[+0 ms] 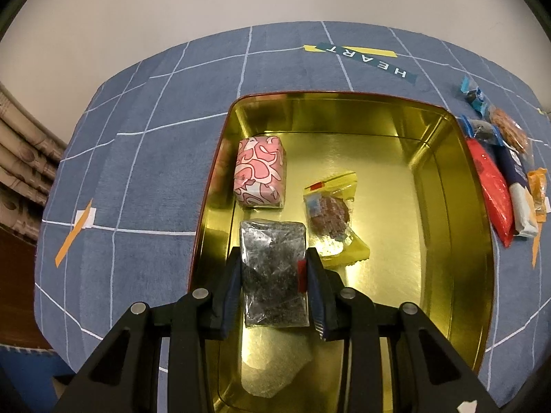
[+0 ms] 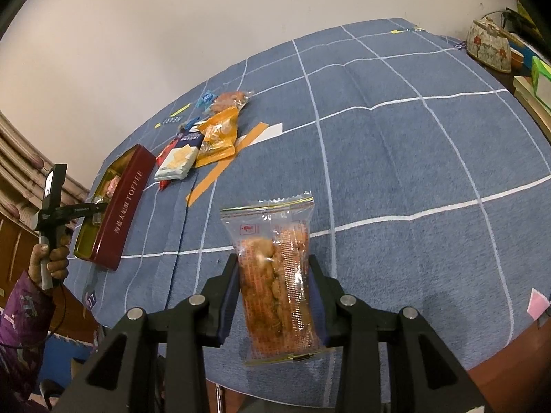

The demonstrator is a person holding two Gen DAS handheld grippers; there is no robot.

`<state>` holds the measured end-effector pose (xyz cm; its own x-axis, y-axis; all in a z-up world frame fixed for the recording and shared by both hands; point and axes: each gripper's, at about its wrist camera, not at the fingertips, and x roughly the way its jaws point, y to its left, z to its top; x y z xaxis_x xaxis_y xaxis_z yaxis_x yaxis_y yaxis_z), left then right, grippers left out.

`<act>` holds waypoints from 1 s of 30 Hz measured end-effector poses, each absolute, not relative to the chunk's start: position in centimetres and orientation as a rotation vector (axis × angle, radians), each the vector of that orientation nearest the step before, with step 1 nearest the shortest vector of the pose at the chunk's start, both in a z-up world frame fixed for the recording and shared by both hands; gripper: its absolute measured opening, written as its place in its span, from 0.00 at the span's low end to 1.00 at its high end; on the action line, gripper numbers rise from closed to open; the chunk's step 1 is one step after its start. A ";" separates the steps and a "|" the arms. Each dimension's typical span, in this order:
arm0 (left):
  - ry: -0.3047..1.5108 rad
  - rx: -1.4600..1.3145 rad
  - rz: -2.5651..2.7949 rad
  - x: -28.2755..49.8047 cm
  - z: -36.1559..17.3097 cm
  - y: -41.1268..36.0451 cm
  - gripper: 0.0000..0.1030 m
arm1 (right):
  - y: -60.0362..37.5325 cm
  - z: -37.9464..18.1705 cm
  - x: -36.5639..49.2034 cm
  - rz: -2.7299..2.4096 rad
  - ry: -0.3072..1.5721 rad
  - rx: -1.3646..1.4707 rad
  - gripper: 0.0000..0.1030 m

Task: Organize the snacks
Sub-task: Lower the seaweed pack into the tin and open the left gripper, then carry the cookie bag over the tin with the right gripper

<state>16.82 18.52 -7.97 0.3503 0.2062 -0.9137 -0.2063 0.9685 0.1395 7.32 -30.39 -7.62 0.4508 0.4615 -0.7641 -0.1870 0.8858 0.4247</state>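
Observation:
My left gripper point(image 1: 272, 258) is shut on a clear packet of dark snack point(image 1: 273, 275) and holds it inside the open gold tin point(image 1: 447, 241), over its near left part. In the tin lie a pink patterned packet point(image 1: 260, 172) and a yellow-edged packet with a brown cookie point(image 1: 330, 215). My right gripper point(image 2: 273, 265) is shut on a clear packet of orange-brown crackers point(image 2: 279, 275), held above the blue checked cloth point(image 2: 413, 172). The tin point(image 2: 120, 213) shows far left in the right wrist view, red outside, with the left gripper point(image 2: 98, 208) over it.
A pile of loose snack packets point(image 2: 206, 137) lies on the cloth beside the tin; it also shows in the left wrist view point(image 1: 499, 172). Orange tape strips point(image 2: 224, 168) mark the cloth. A patterned bag point(image 2: 489, 48) and books stand at the far right edge.

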 end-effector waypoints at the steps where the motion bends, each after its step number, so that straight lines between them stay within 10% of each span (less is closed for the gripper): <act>1: 1.183 0.003 0.270 16.8 -8.0 18.5 0.32 | -30.4 -7.6 7.3 0.409 1.031 0.297 0.36; 15: 1.125 -0.015 0.260 16.4 -6.3 18.5 0.60 | -30.5 -7.8 7.4 0.409 1.037 0.295 0.36; 30: 0.969 -0.223 0.352 9.0 -1.0 18.5 0.61 | -30.4 -6.7 7.2 0.422 1.007 0.295 0.36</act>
